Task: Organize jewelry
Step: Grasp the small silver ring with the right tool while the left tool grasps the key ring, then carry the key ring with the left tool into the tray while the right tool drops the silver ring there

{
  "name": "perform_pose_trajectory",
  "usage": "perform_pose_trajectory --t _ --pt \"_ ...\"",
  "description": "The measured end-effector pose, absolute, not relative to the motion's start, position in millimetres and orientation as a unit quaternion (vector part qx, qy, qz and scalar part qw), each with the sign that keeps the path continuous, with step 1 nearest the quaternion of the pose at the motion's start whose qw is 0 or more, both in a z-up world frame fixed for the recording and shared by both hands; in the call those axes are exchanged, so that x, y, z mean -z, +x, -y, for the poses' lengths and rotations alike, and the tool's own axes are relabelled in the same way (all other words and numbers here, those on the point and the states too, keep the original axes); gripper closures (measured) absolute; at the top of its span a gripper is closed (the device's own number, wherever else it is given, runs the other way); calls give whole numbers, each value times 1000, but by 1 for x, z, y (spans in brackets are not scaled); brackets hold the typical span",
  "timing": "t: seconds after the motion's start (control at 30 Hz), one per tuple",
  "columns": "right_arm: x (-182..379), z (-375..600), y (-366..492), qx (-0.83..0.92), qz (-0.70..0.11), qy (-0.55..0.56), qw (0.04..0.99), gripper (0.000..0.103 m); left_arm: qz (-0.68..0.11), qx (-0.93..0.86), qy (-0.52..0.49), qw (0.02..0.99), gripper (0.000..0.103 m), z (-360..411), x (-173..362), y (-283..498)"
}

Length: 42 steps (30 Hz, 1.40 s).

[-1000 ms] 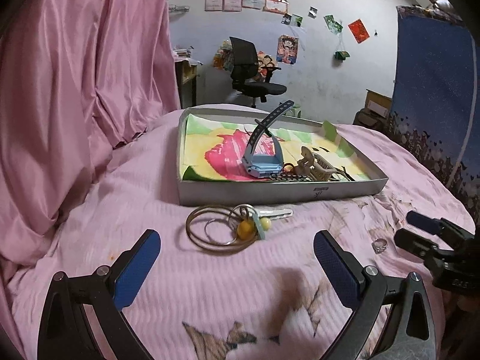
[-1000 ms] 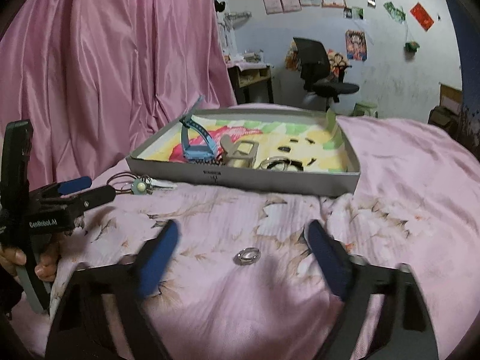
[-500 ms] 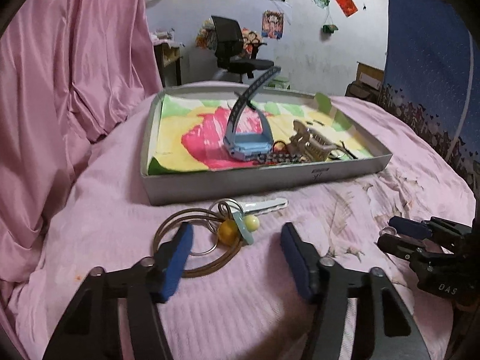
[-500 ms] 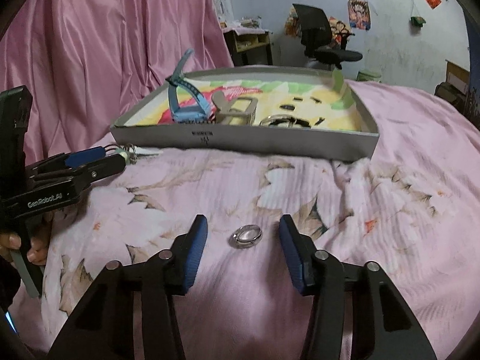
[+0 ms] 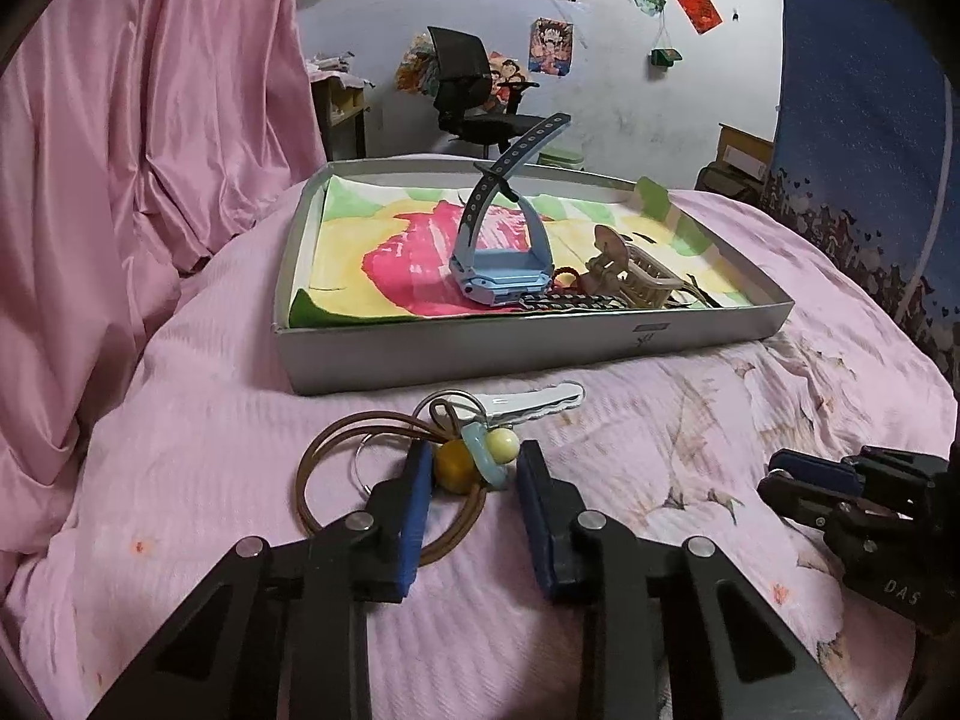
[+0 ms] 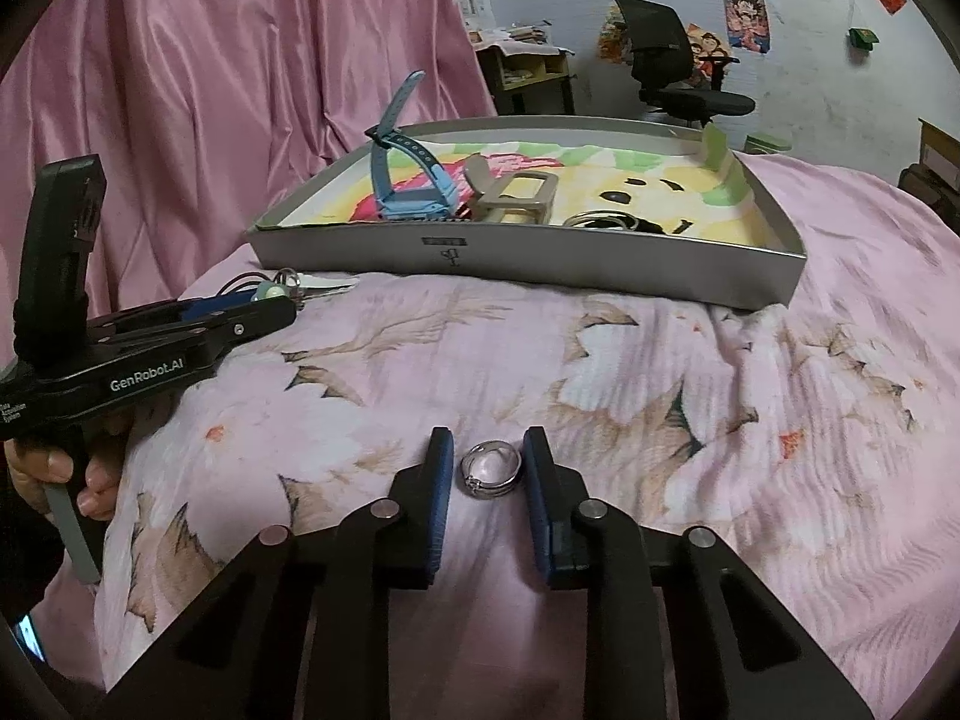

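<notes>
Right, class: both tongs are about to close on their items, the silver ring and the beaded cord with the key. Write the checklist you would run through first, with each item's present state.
1. Silver ring between the right tongs' pads: ok.
2. Right pads touching the ring: not ok, gaps show on both sides.
3. Yellow bead of the cord bundle between the left tongs' pads: ok.
4. Brown cord free of the left pad: not ok, the pad covers part of the loop.
5. Key will lift along: cannot tell.
6. Free space in the tray: ok, at its left.
</notes>
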State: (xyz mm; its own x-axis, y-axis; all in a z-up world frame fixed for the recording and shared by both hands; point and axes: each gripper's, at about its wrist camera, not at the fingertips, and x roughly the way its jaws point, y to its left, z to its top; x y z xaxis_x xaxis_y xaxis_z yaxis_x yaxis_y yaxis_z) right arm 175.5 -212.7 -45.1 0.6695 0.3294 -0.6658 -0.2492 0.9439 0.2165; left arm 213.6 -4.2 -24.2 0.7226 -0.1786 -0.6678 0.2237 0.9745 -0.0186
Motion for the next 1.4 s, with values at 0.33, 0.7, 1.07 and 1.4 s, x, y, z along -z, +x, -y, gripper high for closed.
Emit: perform_pose_trajectory --t 0.33,0.7,1.07,1.4 --pt "44 211 174 -166 -367 54 914 84 -323 122 34 938 76 6 16 184" --pt "31 205 157 -185 -324 36 927 84 -297 163 36 940 76 21 4 151" --pt "14 216 152 -193 -286 52 937 84 -288 168 31 942 76 30 -22 157" --pt "-23 235 191 -176 -241 73 952 84 -273 159 20 949 76 33 -54 203"
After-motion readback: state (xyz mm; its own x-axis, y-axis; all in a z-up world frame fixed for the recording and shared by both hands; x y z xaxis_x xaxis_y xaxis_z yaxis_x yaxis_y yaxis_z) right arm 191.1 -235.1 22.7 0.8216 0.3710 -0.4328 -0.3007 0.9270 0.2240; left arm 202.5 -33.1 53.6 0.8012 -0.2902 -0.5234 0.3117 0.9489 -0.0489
